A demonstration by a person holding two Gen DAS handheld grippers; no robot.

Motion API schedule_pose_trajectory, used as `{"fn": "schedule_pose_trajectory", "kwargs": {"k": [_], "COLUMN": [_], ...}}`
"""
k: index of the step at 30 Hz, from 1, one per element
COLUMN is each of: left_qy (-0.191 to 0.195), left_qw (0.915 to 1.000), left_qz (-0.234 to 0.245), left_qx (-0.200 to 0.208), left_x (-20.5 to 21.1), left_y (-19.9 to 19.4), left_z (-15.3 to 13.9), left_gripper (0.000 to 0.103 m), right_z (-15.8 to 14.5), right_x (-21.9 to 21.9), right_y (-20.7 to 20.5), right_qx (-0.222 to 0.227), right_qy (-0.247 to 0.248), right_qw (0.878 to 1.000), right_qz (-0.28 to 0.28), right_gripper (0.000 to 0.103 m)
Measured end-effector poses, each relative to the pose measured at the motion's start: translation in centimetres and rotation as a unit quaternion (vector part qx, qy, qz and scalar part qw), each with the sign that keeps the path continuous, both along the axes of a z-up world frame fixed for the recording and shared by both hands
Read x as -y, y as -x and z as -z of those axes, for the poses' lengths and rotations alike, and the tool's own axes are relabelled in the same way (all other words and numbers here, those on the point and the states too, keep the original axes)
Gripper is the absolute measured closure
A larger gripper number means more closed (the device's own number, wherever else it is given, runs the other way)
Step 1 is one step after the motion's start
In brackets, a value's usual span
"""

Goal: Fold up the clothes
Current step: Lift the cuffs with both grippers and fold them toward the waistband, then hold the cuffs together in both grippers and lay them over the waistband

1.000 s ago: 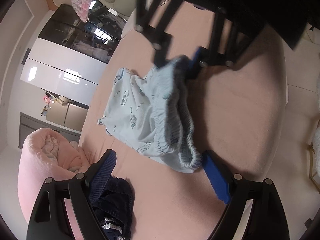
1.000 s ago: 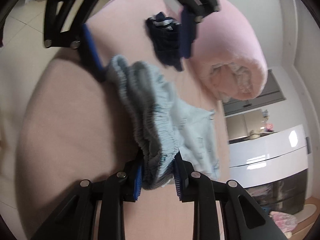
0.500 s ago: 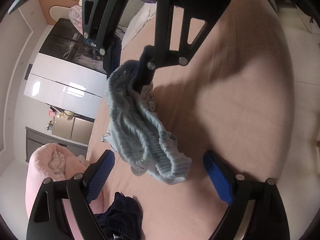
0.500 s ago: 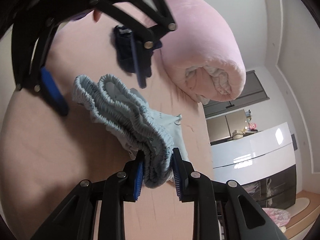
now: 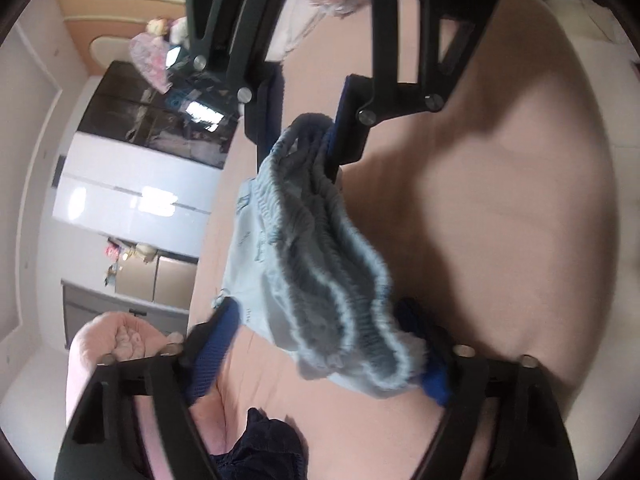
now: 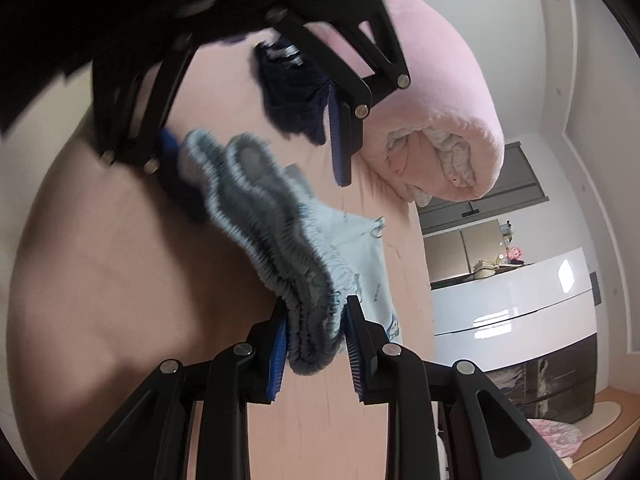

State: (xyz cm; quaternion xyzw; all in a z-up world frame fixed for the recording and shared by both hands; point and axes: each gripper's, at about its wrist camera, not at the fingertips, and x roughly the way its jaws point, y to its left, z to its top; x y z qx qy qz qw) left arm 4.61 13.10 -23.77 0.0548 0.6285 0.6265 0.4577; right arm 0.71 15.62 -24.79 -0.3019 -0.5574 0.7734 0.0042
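The light blue shorts [image 5: 304, 264] now hang in the air above the pink bed [image 5: 500, 208], strung by their gathered waistband between the two grippers, where a second ago most of the cloth lay spread on the sheet and only one end of the band was raised. The right gripper [image 6: 316, 344] has its jaws closed narrow on one end of the waistband, as it had before. The left gripper [image 5: 320, 356] is what changed: a second ago its jaws stood wide with the band only lying beside one pad, and now the other end of the band sits bunched between them against the right-hand pad [image 5: 434, 384]. Its jaws are still well apart, and blur hides whether they grip, so I cannot tell if that end is held or just resting there. The legs trail down toward the sheet, with the dark navy garment [image 5: 256, 448] and rolled pink blanket [image 6: 436, 128] at the far edge of the bed. I judge this as lifting the shorts by the waist to let them hang straight before laying them flat for a fold.
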Motion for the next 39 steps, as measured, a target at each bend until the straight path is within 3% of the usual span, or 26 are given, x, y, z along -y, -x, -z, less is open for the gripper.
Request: {"fn": "schedule_pose_trajectory", "kwargs": {"k": [1, 3, 4, 5, 7, 11, 16, 18, 24, 25, 27, 28, 29, 32, 36, 39], "left_qy": [0.010, 0.027, 0.033, 0.036, 0.040, 0.018, -0.017, -0.020, 0.007, 0.016, 0.040, 0.039, 0.035, 0.028, 0.031, 0.016], "left_qw": [0.9999, 0.9996, 0.9994, 0.9993, 0.9989, 0.9901, 0.9782, 0.9770, 0.9847, 0.9855, 0.9874, 0.9909, 0.9943, 0.9983, 0.9992, 0.9998], "left_qz": [0.006, 0.011, 0.011, 0.010, 0.003, -0.046, -0.082, -0.086, -0.062, -0.059, -0.054, -0.044, -0.033, -0.015, -0.011, -0.007], "left_qx": [-0.001, -0.004, -0.003, 0.002, 0.024, 0.132, 0.190, 0.194, 0.163, 0.159, 0.143, 0.121, 0.096, 0.049, 0.025, -0.007], "left_x": [0.1, 0.3, 0.4, 0.4, 0.4, -0.4, -1.1, -1.1, -0.4, -0.4, 0.0, 0.3, 0.7, 1.2, 0.0, -0.2], "left_y": [-0.2, -0.7, -0.9, -0.9, -0.7, 1.4, 3.3, 3.5, 2.8, 2.7, 2.1, 1.6, 1.1, 0.3, 1.0, 1.1], "left_z": [0.2, 0.7, 0.9, 0.8, 0.4, -2.5, -4.9, -5.0, -3.5, -3.0, -1.5, -0.9, -0.4, 0.4, 0.1, -0.3], "left_gripper": [0.057, 0.069, 0.073, 0.073, 0.074, 0.073, 0.074, 0.074, 0.073, 0.073, 0.073, 0.073, 0.073, 0.073, 0.067, 0.054], "right_z": [0.5, 1.1, 1.4, 1.7, 2.3, 3.5, 3.7, 3.5, 2.6, 2.6, 2.9, 3.5, 4.2, 5.9, 5.0, 5.4], "right_x": [0.1, 0.1, 0.1, 0.1, 0.2, 0.2, -0.3, -0.7, -2.4, -2.6, -2.4, -2.0, -1.6, -0.3, -1.4, -1.2], "right_y": [-0.3, -0.8, -1.0, -1.3, -1.8, -2.8, -2.6, -2.3, -0.6, -0.6, -1.0, -1.5, -2.0, -3.2, -3.2, -3.5], "right_qx": [0.000, -0.012, -0.018, -0.024, -0.036, -0.061, -0.073, -0.068, -0.024, -0.018, 0.002, 0.010, 0.019, 0.003, 0.033, 0.023], "right_qy": [-0.010, -0.024, -0.031, -0.038, -0.053, -0.081, -0.076, -0.061, 0.008, 0.017, 0.028, 0.022, 0.017, -0.036, 0.010, -0.003], "right_qw": [1.000, 1.000, 0.999, 0.999, 0.998, 0.995, 0.994, 0.996, 0.999, 0.999, 0.999, 0.999, 0.999, 0.999, 0.999, 1.000], "right_qz": [-0.003, -0.007, -0.010, -0.012, -0.016, -0.025, -0.022, -0.015, 0.036, 0.042, 0.036, 0.031, 0.026, 0.018, 0.016, 0.019], "right_gripper": [0.076, 0.066, 0.051, 0.042, 0.041, 0.035, 0.026, 0.026, 0.026, 0.027, 0.044, 0.062, 0.086, 0.088, 0.088, 0.088]}}
